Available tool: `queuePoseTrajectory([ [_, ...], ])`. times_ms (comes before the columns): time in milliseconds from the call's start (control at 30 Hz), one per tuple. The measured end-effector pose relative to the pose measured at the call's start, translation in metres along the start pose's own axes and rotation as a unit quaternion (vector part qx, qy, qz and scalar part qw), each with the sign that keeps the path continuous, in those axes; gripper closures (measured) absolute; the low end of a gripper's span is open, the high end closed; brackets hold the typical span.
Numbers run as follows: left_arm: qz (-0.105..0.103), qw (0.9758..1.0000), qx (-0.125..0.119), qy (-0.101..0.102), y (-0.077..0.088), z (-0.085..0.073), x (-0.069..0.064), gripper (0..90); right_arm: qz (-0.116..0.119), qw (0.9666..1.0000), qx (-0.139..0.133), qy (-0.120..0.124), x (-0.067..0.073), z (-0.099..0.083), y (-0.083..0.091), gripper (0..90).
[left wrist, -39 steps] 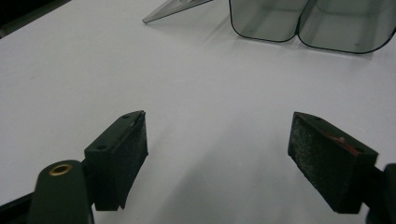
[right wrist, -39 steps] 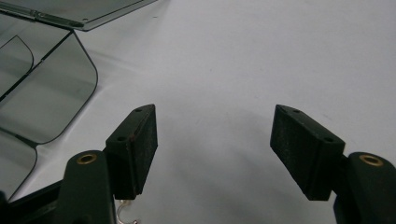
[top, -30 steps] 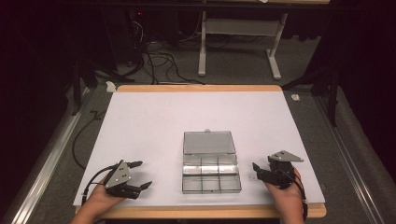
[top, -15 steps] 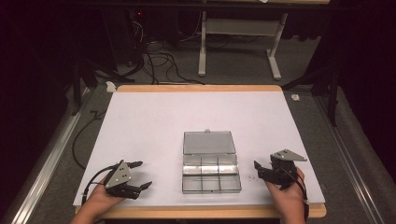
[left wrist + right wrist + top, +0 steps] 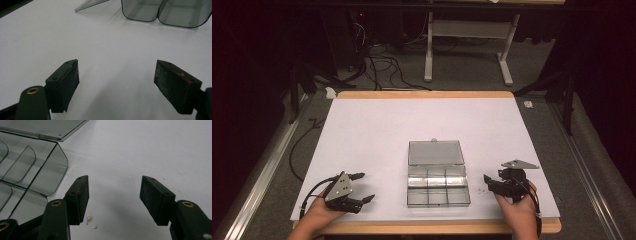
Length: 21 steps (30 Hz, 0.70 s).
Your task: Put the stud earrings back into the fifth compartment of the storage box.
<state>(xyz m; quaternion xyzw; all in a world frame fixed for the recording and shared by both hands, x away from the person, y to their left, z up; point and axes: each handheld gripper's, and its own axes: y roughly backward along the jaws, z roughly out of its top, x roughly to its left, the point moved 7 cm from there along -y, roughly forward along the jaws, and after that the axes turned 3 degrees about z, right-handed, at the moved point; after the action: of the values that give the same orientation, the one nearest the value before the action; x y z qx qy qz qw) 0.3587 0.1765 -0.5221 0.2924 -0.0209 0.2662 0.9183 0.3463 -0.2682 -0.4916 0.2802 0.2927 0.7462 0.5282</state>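
right gripper view is showing my right gripper [image 5: 113,200] narrowing its jaws over a small pearl-tipped earring [image 5: 91,223], nothing pinched yet. compartment box [image 5: 437,186] is lying open just left, empty. left gripper [image 5: 125,85] is idling released.

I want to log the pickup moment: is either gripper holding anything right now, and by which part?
Nothing is held. The right gripper has open jaws over a small curved stud on the table; the left gripper is open and empty.
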Motion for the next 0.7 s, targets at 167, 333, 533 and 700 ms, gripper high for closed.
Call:
queuePoseTrajectory([
  [167,0.0,1.0,0.002,-0.001,0.0,0.0,0.0,20.8,0.023,0.9993,-0.015,-0.026,0.003,0.004,0.002,42.8],
  [333,-0.002,1.0,0.004,0.0,0.0,0.0,0.0,20.8,0.026,0.9995,-0.005,-0.016,0.005,0.004,0.002,49.5],
  [533,-0.004,1.0,0.004,0.002,-0.001,0.0,0.0,20.8,0.025,0.9988,0.042,0.004,0.01,0.002,-0.001,51.9],
  [700,-0.004,1.0,0.005,0.002,-0.001,0.0,0.0,20.8,0.028,0.9974,0.064,0.014,0.013,0.001,0.0,56.2],
])
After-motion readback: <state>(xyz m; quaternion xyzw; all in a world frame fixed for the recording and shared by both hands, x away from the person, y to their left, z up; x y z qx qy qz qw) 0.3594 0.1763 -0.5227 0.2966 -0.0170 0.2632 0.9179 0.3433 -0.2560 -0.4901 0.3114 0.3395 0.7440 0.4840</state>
